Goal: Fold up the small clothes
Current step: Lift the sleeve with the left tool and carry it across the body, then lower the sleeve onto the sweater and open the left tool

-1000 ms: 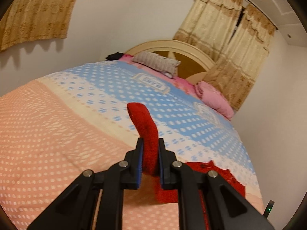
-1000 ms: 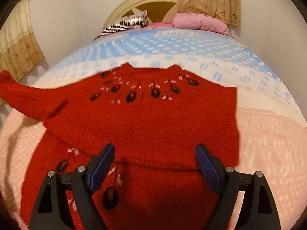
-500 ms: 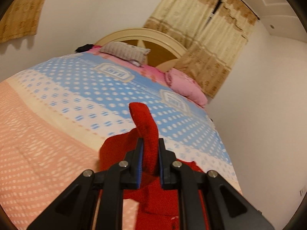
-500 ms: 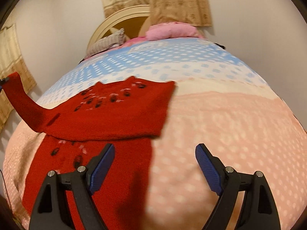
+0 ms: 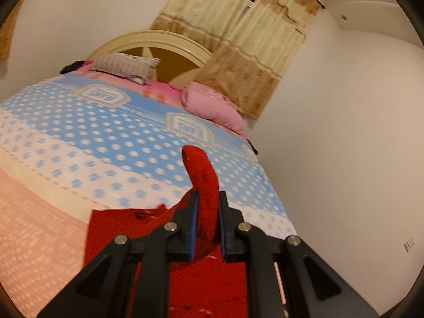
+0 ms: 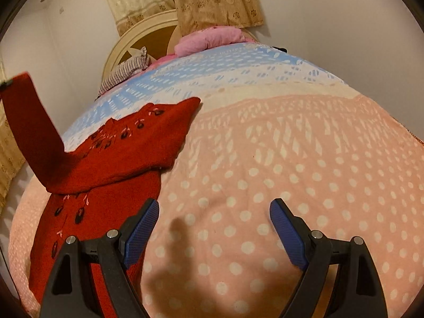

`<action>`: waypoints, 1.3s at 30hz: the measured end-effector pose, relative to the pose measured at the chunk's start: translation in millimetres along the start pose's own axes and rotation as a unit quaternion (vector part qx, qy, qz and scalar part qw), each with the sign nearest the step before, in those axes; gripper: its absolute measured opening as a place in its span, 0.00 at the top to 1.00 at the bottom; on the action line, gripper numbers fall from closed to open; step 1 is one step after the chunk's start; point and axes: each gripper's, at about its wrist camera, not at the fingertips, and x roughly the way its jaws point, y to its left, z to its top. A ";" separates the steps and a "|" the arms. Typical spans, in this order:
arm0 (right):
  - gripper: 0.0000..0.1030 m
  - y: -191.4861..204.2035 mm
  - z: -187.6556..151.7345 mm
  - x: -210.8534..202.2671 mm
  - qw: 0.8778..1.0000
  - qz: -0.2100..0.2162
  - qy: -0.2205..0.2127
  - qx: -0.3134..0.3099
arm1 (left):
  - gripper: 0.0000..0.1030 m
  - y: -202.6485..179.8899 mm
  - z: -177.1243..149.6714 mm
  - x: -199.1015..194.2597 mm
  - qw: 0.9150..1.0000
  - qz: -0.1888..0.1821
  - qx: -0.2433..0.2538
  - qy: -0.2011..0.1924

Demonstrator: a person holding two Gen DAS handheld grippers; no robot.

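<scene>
We carry sleeve (image 5: 202,182) further across sweater (image 6: 127,153), left gripper (image 5: 207,228) clenched on it; right gripper (image 6: 214,233) now off sweater, released, empty. Sleeve fold underway.

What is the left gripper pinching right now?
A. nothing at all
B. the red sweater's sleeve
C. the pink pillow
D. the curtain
B: the left gripper is shut on the sleeve of the red sweater, lifting it off the bed.
</scene>
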 end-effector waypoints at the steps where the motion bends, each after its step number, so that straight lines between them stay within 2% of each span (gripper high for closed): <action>1: 0.16 -0.9 -1.0 0.4 1.000 -0.002 0.000 0.002 | 0.86 -11.1 -5.6 6.0 1.000 -0.006 0.008 0.004; 5: 0.16 -1.4 -3.4 1.1 1.000 -0.008 0.001 0.005 | 0.86 -50.1 -36.6 34.1 0.998 -0.014 0.047 0.025; 8: 0.16 -3.5 -3.7 2.2 1.000 -0.005 0.004 0.009 | 0.86 -75.8 -65.7 58.3 0.996 0.001 0.087 0.033; 11: 0.16 -4.7 -4.1 1.9 1.000 -0.003 0.003 0.010 | 0.86 -99.5 -108.0 88.2 0.986 0.039 0.158 0.038; 14: 0.16 -5.2 -3.9 2.7 1.000 -0.003 0.004 0.010 | 0.84 -108.9 -142.6 113.6 0.975 0.062 0.205 0.061; 19: 0.16 -3.6 -3.0 4.0 1.000 -0.002 0.006 0.008 | 0.63 -111.0 -173.0 124.6 0.961 0.079 0.248 0.091; 21: 0.16 -3.7 -3.1 4.2 1.000 0.000 0.006 0.008 | 0.43 -105.5 -177.5 109.0 0.957 0.078 0.267 0.079; 22: 0.16 -3.8 -3.2 4.3 1.000 0.001 0.006 0.008 | 0.40 -105.5 -181.1 99.7 0.956 0.078 0.276 0.067; 24: 0.16 -3.9 -3.5 4.0 1.000 0.004 0.005 0.009 | 0.28 -94.0 -183.7 77.4 0.951 0.083 0.296 0.042; 26: 0.16 -4.8 -3.9 3.6 1.000 0.010 0.002 0.011 | 0.17 -66.3 -182.9 56.9 0.946 0.106 0.306 0.020; 27: 0.16 -5.6 -4.1 2.8 1.000 0.014 0.000 0.013 | 0.16 -54.5 -182.9 54.4 0.942 0.122 0.311 0.014; 30: 0.16 -9.5 -4.1 -4.9 0.999 0.025 -0.017 0.023 | 0.16 1.1 -179.0 47.8 0.922 0.213 0.324 0.014; 31: 0.16 -9.2 -3.6 -11.7 0.999 0.029 -0.031 0.024 | 0.16 13.6 -177.1 49.6 0.919 0.231 0.320 0.018; 32: 0.16 -7.4 -2.0 -17.6 0.998 0.039 -0.040 0.023 | 0.16 32.5 -172.5 49.6 0.919 0.248 0.306 0.025; 33: 0.16 -5.9 -0.1 -20.1 0.998 0.050 -0.041 0.026 | 0.16 52.2 -166.2 50.7 0.923 0.258 0.283 0.036; 35: 0.17 3.8 7.0 -16.2 0.995 0.092 -0.009 0.043 | 0.16 77.6 -158.4 56.0 0.927 0.275 0.250 0.056; 37: 0.19 21.2 14.9 -8.5 0.993 0.107 0.019 0.039 | 0.16 95.1 -154.5 62.2 0.931 0.283 0.221 0.071; 39: 0.34 43.3 24.7 -0.4 0.993 0.110 0.036 0.016 | 0.15 104.9 -154.4 69.7 0.937 0.274 0.196 0.092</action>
